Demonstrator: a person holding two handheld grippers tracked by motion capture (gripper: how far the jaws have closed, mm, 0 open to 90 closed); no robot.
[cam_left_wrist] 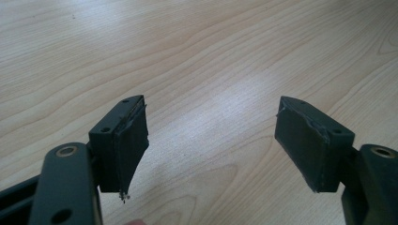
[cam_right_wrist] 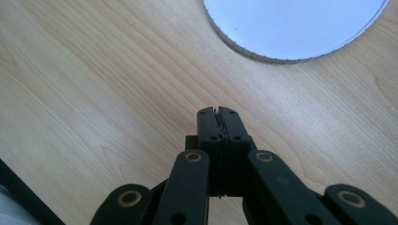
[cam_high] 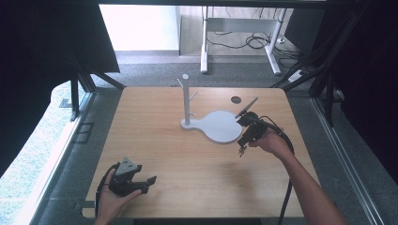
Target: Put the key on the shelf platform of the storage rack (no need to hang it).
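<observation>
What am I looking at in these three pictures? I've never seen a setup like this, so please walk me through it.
No robot here: a person sits at a wooden table holding a hand-operated pair of tongs in each hand. The wide picture comes from a fixed camera above the person, looking forward and down. The other two come from small cameras riding on each tool, looking along its black jaws.

On the table stands a white stand with an upright post and short pegs, joined to a round white base plate.

The left tongs rest near the front edge, jaws wide open with bare wood between them. The right tongs, beside the plate's edge, are shut; whether something thin is pinched between them, I cannot tell.
</observation>
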